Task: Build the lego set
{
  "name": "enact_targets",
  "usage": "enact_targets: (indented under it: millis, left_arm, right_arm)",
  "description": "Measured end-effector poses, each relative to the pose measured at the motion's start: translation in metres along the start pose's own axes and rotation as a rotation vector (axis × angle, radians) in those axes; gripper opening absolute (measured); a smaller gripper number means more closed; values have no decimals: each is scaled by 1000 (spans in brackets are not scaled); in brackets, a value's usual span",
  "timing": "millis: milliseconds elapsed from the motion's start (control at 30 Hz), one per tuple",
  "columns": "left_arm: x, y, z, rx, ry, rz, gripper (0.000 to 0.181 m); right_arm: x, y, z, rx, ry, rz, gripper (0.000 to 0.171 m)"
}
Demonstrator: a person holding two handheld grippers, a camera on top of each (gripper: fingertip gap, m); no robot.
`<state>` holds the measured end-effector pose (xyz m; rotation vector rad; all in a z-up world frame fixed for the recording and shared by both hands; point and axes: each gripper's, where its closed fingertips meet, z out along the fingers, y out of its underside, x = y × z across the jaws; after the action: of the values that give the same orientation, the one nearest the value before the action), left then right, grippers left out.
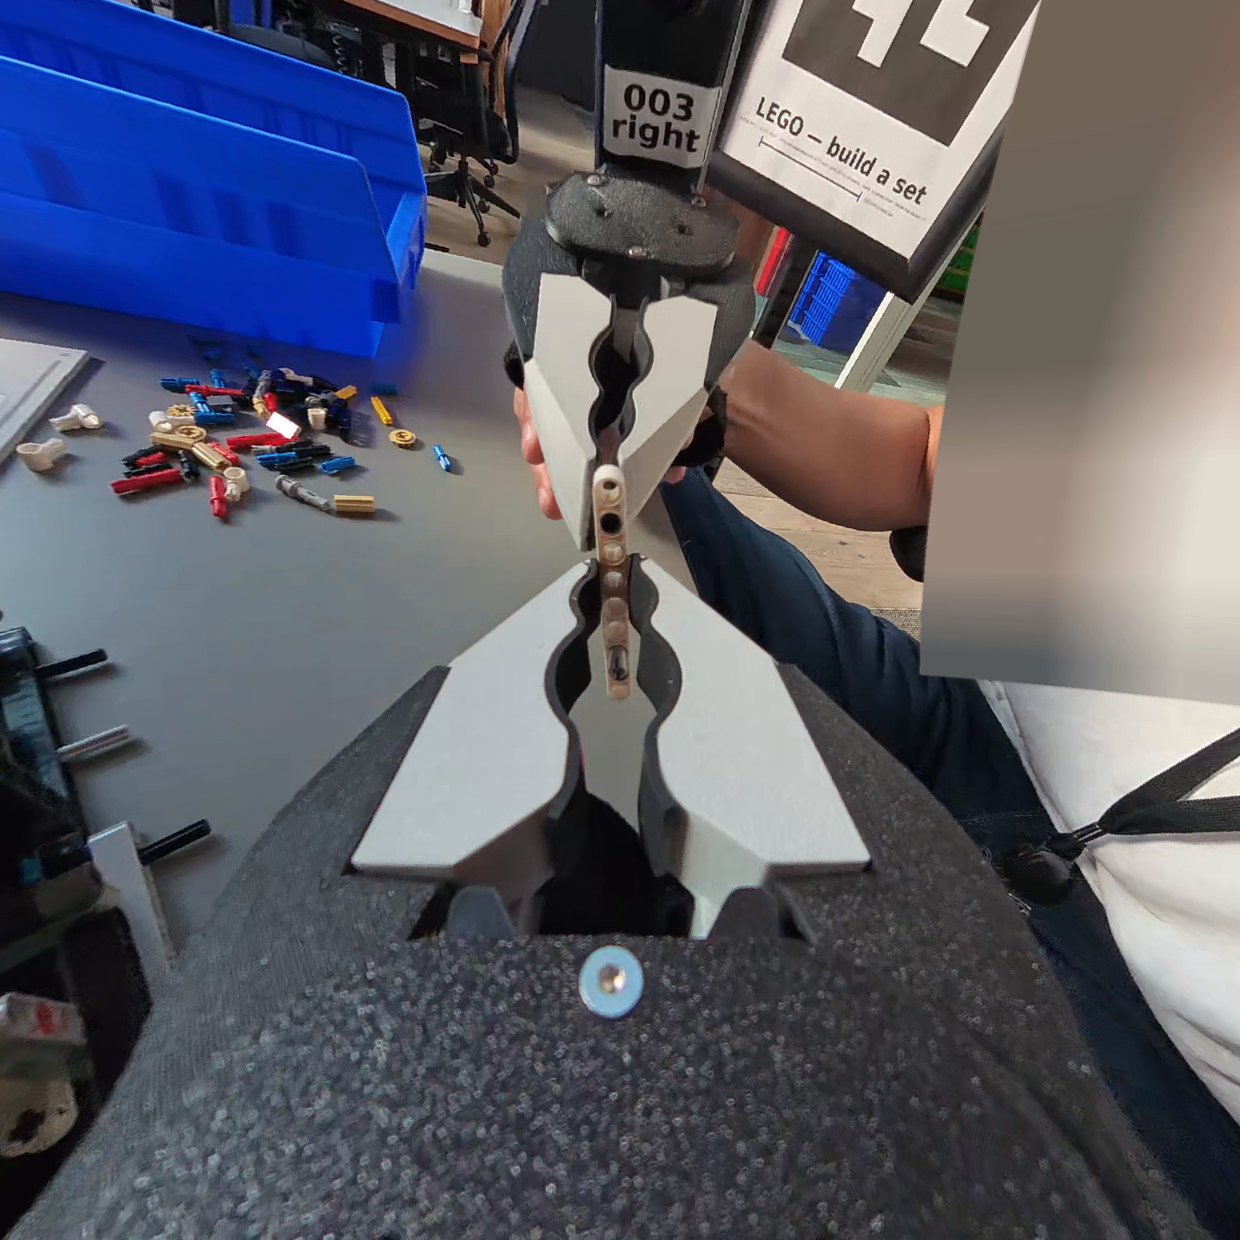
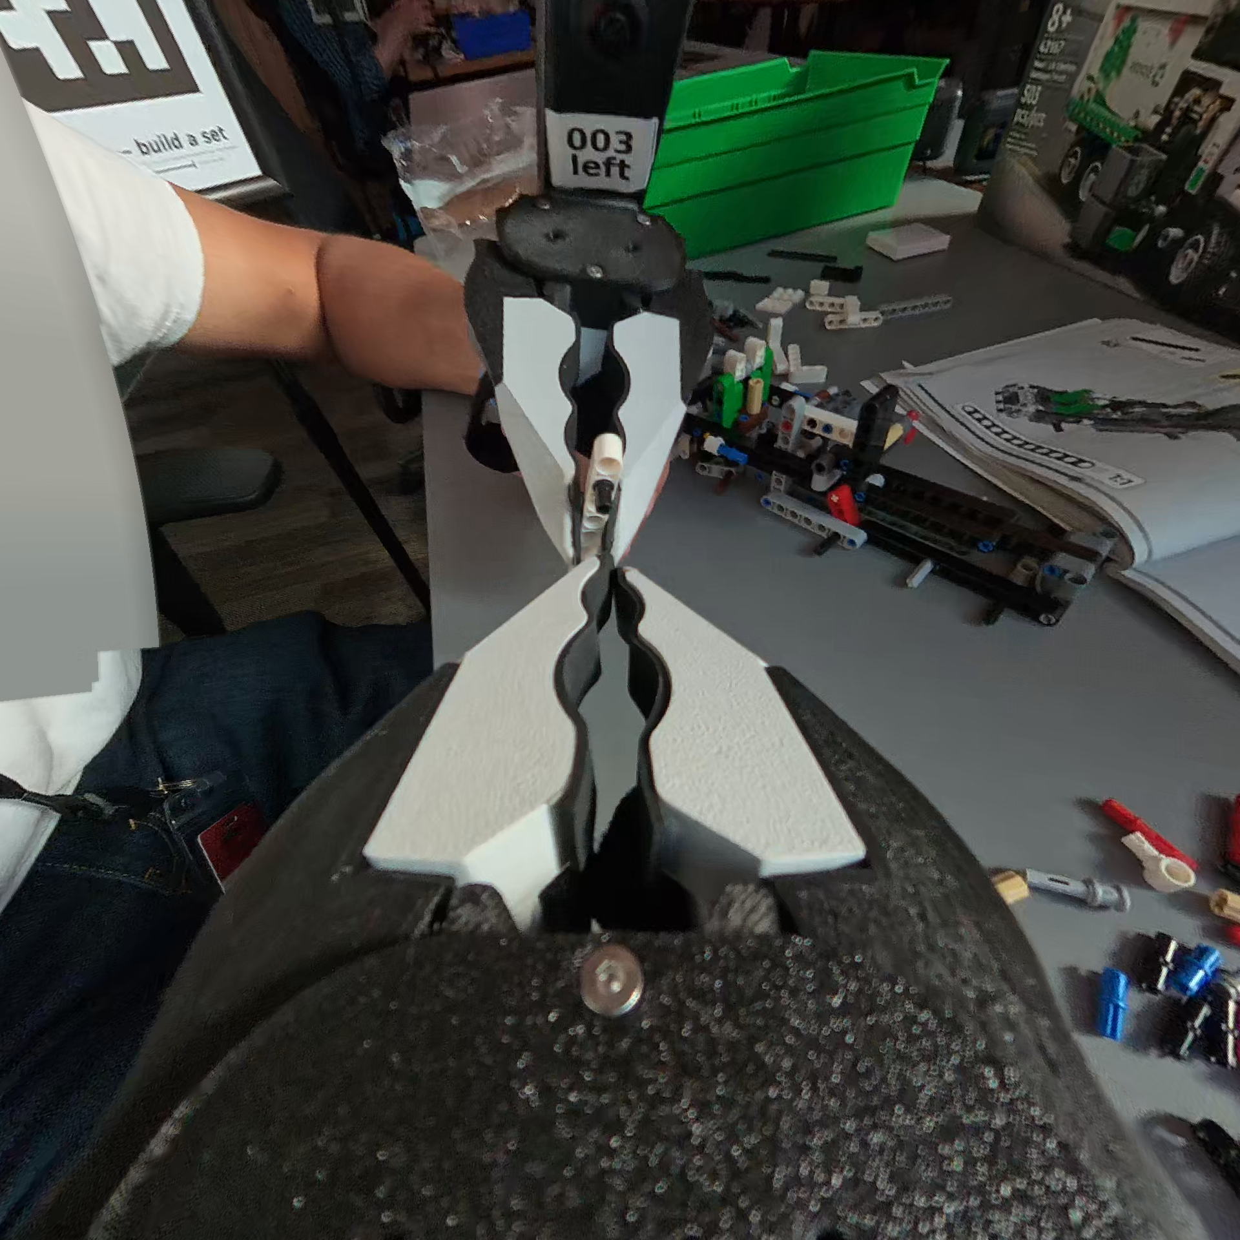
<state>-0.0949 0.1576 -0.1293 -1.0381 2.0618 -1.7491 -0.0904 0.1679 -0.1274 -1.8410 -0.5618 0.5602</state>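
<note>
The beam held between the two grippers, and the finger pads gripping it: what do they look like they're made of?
The beam looks like hard moulded plastic, off-white with a slight sheen; the sign is its crisp row of round holes. The finger pads look like matte light-grey rigid plastic, possibly printed, with a dark wavy inner lining that may be rubber, though that stays open. Both the left gripper and right gripper are clamped on it.

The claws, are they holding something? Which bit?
Both claws, left and right, pinch one pale holed beam, each gripping an opposite end.
</note>
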Motion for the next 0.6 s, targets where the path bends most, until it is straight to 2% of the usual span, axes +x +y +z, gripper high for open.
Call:
enact_targets:
  millis: [333,500,600]
  left_arm:
    - [0,1,1,-3,3,-13,5]
    - [3,4,3,-23,-4,20,5]
    - [1,4,3,-18,-24,28,5]
  right_arm:
    - [-19,6,-10,-20,79,-28,3]
    - [-35,13,-52,52,167,84,13]
    - [-50,41,-97,26,356,48,15]
